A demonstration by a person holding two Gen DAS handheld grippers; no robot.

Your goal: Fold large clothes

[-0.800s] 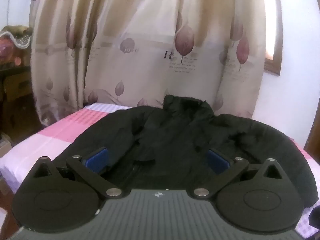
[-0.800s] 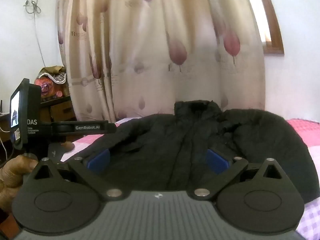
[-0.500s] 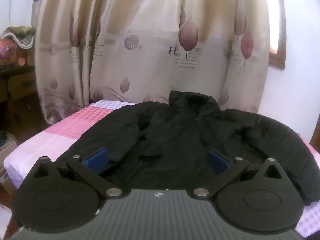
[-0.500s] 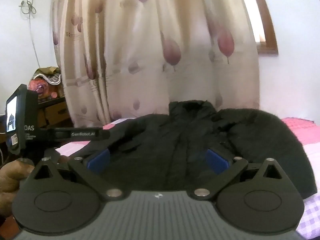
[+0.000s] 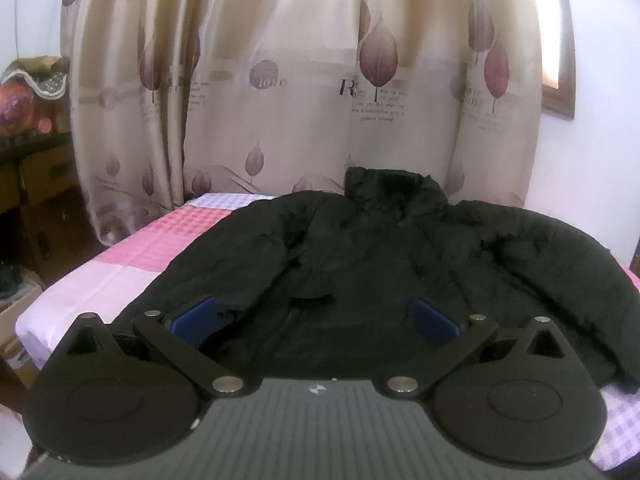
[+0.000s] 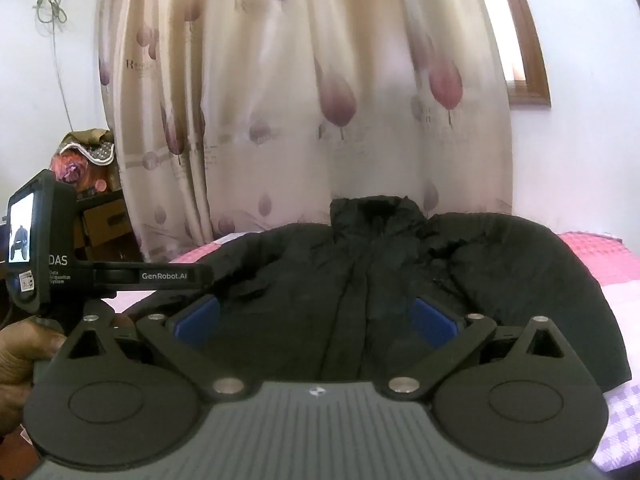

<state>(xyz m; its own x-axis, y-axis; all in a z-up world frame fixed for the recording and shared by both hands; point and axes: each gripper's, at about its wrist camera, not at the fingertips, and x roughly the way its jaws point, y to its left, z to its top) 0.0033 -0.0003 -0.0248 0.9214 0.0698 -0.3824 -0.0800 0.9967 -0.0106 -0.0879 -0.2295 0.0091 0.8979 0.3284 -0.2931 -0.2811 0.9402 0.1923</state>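
I'm holding both grippers wide, left gripper (image 5: 314, 318) and right gripper (image 6: 316, 316), gripping nothing. Black jacket (image 5: 380, 256) is lying spread on the bed (image 5: 132, 256).

Hiding the near hem of the black jacket (image 5: 360, 264) behind the left gripper (image 5: 314, 320) body in the left wrist view, and behind the right gripper (image 6: 316, 318) body in the right one; losing jacket seams and fastenings in flat shadow; cutting off the checked bedspread (image 5: 132, 264) at the right and lower edges; smearing the leaf-print curtain (image 6: 320, 100) lettering into blur in the right view; cropping the holding hand (image 6: 24, 352) at the left border; showing the device screen (image 6: 20, 228) too small for reading
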